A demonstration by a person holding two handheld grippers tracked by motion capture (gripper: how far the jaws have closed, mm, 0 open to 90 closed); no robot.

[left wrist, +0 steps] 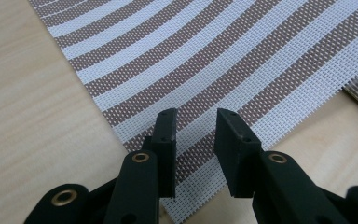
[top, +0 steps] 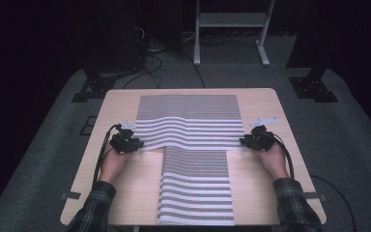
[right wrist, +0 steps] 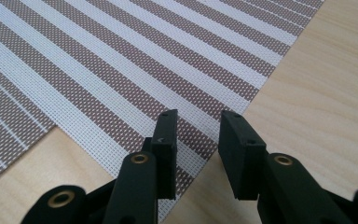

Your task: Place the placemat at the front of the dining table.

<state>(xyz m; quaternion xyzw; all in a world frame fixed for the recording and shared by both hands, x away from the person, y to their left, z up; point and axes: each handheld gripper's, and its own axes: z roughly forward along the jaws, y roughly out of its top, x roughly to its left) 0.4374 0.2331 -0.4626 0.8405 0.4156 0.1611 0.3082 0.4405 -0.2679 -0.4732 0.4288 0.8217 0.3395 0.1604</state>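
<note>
Already both of my grippers sat at the near corners of the upper mat [top: 188, 121], the striped woven one lying crosswise on the table [top: 121, 99], its long axis running from my left hand to my right. That mat lay partly over a second mat [top: 196, 186], which stretched lengthwise from under its near edge toward me, so the two made a T. My left gripper [top: 125, 142] was at the upper mat's near left corner, and in the left gripper view the corner [left wrist: 186, 186] lay between and under the two black fingers [left wrist: 165, 149], pointing back toward my hand. My right gripper [top: 257, 139] was at the near right corner, and the same held there: the corner [right wrist: 186, 179] ran in between the fingers [right wrist: 164, 149]. On both sides the fingers stood apart with a plain gap, straddling the corner and not pinching it, as far as I could judge. Neither hand was nearer than the other; each had its own corner. I reckoned the next move hinged on that symmetry, since the mat's body lay ahead of both grippers, away from me.
</note>
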